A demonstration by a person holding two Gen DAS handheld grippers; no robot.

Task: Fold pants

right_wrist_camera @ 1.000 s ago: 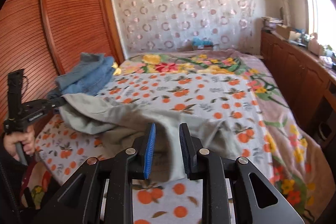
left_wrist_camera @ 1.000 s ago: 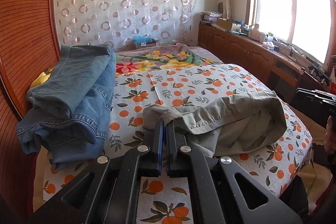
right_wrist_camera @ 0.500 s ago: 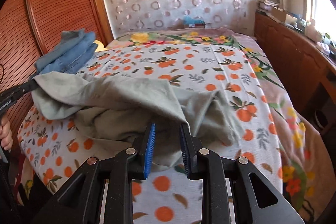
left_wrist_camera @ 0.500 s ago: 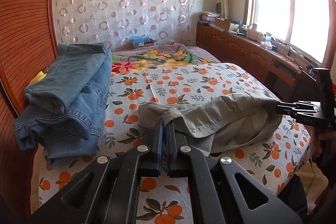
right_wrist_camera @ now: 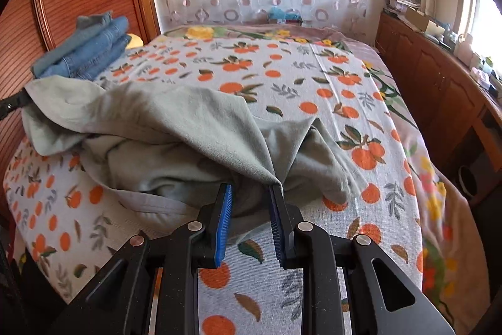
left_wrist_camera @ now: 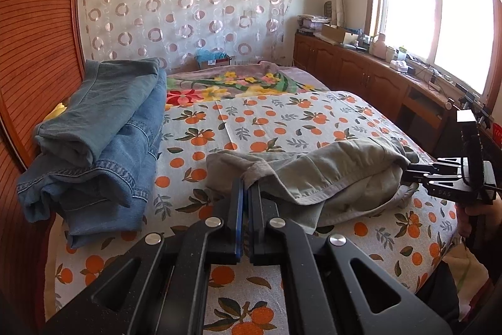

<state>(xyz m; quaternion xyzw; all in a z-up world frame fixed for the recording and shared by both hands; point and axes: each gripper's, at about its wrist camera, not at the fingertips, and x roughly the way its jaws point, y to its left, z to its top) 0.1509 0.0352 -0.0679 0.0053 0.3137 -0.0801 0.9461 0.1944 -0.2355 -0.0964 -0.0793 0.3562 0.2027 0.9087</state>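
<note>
Folding barely begun: grey-green pants [right_wrist_camera: 163,127] lie bunched near the bed's [left_wrist_camera: 282,121] front edge, left gripper [left_wrist_camera: 245,193] pinching one end, right gripper [right_wrist_camera: 251,197] fingers spread at the other, unclamped.

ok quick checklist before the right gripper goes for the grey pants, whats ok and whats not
1. Left gripper shut on a corner of the grey pants: ok.
2. Right gripper jaws apart, pants fabric at its tips: ok.
3. Right pads pressing the cloth: not ok, no grip yet.
4. Pants flat for folding: not ok, bunched and rumpled.
5. Orange-print bedsheet bare beyond the pants: ok.
6. Folded jeans stacked apart from the pants: ok.
</note>
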